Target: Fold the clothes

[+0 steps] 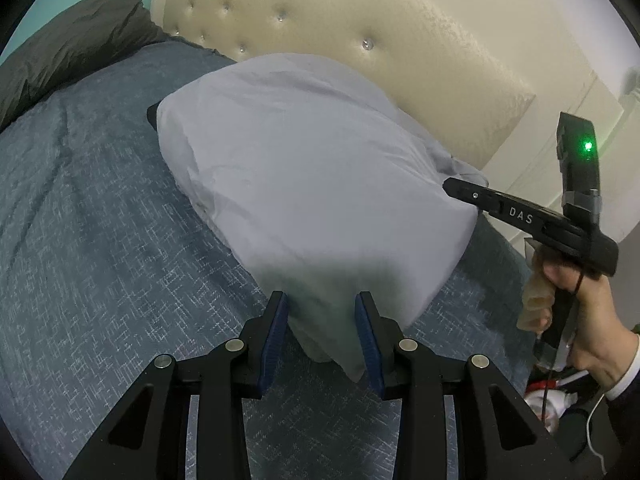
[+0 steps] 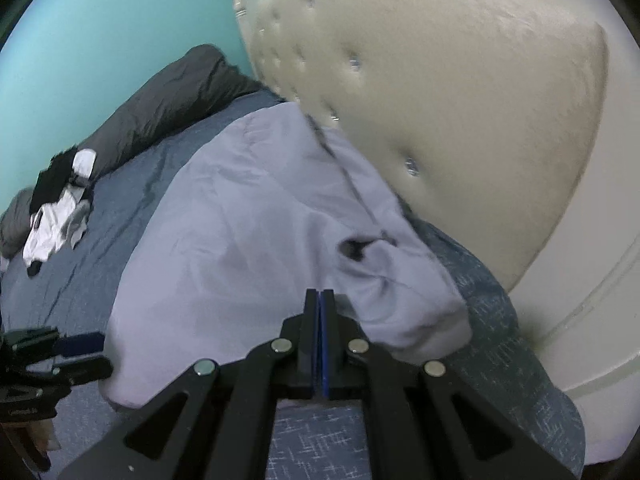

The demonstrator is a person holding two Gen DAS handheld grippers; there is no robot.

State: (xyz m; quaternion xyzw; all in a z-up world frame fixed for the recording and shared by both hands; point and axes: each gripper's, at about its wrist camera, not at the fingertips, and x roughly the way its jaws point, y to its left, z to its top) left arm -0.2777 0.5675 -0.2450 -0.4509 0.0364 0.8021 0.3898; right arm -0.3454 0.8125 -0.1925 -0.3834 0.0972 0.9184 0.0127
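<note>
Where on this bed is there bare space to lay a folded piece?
The widest free patch is the blue bedspread between the pale garment and the dark duvet by the wall. A narrow strip runs between the garment and the headboard. The far corner is crowded with a clothes pile, and the near edge holds both grippers.

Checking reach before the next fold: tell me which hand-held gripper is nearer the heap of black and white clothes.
Left. The left hand-held gripper sits on the heap's side of the lilac garment; the right hand-held gripper is by the headboard.
</note>
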